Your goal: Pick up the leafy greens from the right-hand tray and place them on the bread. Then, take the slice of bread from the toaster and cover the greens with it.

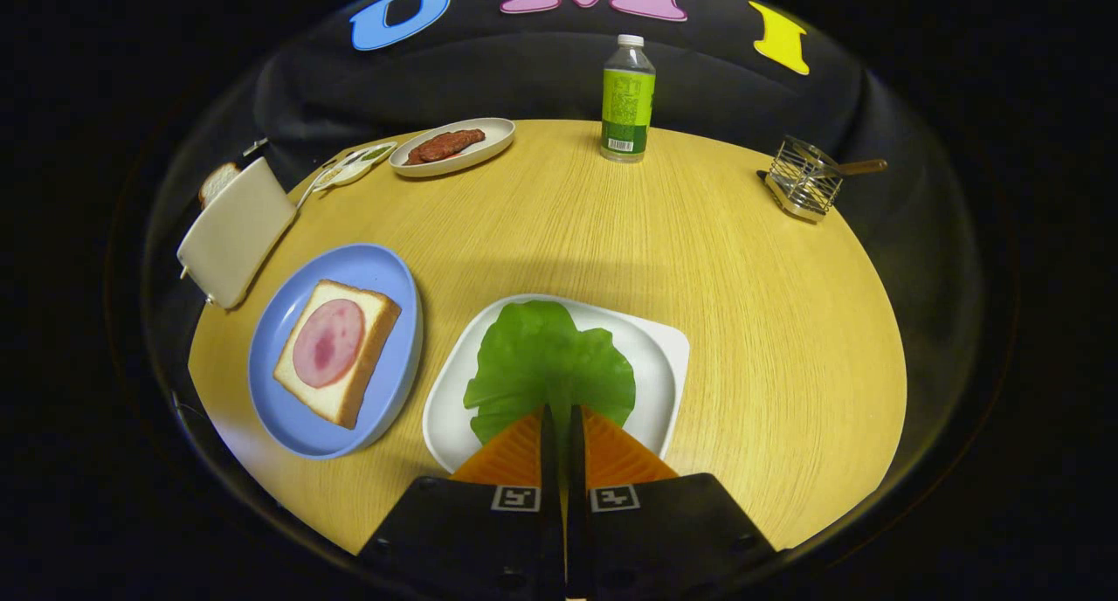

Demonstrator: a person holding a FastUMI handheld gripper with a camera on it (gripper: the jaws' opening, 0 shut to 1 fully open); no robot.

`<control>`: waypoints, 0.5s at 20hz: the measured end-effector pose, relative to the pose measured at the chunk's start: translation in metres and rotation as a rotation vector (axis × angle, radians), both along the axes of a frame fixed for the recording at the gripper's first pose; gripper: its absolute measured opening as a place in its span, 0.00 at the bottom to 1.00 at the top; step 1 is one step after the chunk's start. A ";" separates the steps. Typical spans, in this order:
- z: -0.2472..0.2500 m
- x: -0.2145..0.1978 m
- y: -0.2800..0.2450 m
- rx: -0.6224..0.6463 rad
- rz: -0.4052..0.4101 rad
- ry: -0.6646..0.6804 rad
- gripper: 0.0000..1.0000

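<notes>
The hand-held gripper has its fingers nearly closed, a thin gap between them, tips over the near edge of the leafy greens; whether they pinch the leaf cannot be told. The greens lie on the white tray just ahead. To its left sits the bread (topped with a pink slice) on the blue plate. Recommended: confirm a firm pinch on the leaf's edge, lift clear, then carry left.

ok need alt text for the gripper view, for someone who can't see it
The gripper, fingers nearly closed, sits over the near edge of a green lettuce leaf on a white tray. Beside the tray, a blue plate holds bread topped with a ham slice; a toaster stands beyond it on the wooden table.
</notes>
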State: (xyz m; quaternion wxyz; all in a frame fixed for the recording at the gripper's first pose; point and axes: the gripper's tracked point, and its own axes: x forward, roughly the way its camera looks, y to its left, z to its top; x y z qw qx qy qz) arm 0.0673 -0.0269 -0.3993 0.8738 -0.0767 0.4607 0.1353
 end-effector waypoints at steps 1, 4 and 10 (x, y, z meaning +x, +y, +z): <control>0.004 0.001 -0.001 0.007 -0.004 0.006 0.06; 0.032 0.014 -0.002 0.004 0.002 -0.046 0.06; 0.084 0.009 0.025 0.055 0.032 -0.087 0.06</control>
